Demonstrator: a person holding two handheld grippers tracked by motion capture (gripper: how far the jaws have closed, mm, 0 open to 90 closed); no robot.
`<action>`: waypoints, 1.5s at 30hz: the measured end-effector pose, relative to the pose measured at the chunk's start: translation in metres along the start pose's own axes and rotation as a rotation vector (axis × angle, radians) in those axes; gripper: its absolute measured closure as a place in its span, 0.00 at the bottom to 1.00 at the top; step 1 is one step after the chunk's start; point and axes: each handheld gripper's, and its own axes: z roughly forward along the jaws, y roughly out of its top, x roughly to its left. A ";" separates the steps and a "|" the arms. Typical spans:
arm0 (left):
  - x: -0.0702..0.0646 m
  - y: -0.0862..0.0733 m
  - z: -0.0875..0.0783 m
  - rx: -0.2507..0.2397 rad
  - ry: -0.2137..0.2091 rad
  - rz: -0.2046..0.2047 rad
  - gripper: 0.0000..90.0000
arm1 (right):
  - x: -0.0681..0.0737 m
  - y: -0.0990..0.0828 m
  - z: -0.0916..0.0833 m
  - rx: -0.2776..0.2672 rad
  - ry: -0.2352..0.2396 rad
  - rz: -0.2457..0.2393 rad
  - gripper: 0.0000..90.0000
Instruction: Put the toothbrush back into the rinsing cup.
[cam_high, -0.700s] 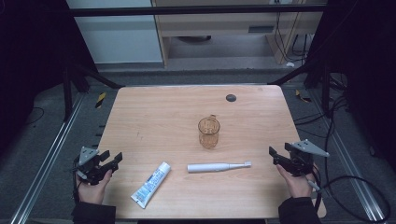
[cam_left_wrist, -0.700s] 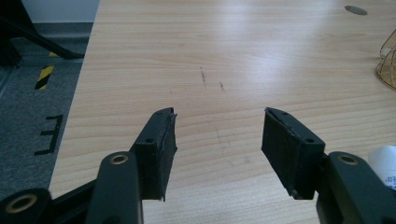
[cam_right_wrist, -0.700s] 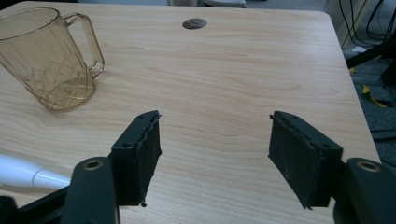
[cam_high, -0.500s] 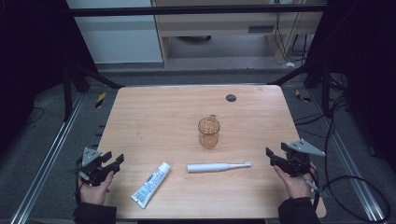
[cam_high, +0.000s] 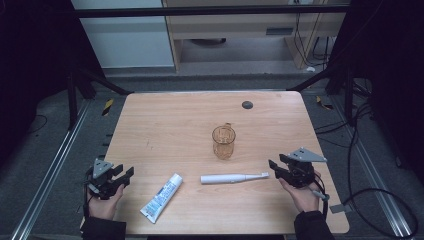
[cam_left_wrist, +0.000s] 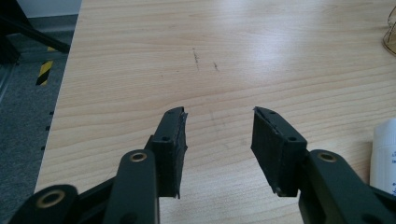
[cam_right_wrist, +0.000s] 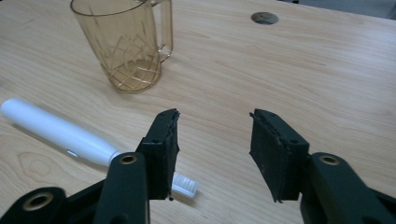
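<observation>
An amber see-through cup (cam_high: 223, 142) with a handle stands upright near the middle of the wooden table (cam_high: 170, 125). A white electric toothbrush (cam_high: 234, 177) lies flat in front of it, its bristle end towards my right gripper (cam_high: 273, 168). That gripper is open and empty, just right of the brush head. In the right gripper view the toothbrush (cam_right_wrist: 56, 131) runs behind the left jaw of my right gripper (cam_right_wrist: 215, 116), with the cup (cam_right_wrist: 123, 44) beyond. A white toothpaste tube (cam_high: 161, 197) lies front left. My left gripper (cam_high: 126, 174) hovers open and empty to its left. In the left gripper view the left gripper (cam_left_wrist: 217, 114) faces bare wood, with the tube (cam_left_wrist: 385, 156) at the right edge.
A dark round hole (cam_high: 247, 104) sits in the tabletop at the back right. Metal frame rails (cam_high: 55, 165) run along both sides of the table, and cables (cam_high: 370, 200) lie on the floor to the right.
My right gripper has moved left, closer to the toothbrush's bristle end. The left gripper has hardly shifted.
</observation>
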 end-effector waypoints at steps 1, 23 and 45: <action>0.000 0.000 0.000 0.000 0.000 0.000 0.62 | 0.000 0.000 0.000 0.000 0.000 0.000 0.59; -0.017 0.004 0.000 0.021 -0.060 0.047 0.84 | 0.028 -0.005 0.046 0.177 0.041 -0.093 0.91; -0.086 0.028 0.012 0.039 -0.233 0.166 0.99 | 0.034 -0.012 0.039 0.206 0.073 -0.065 1.00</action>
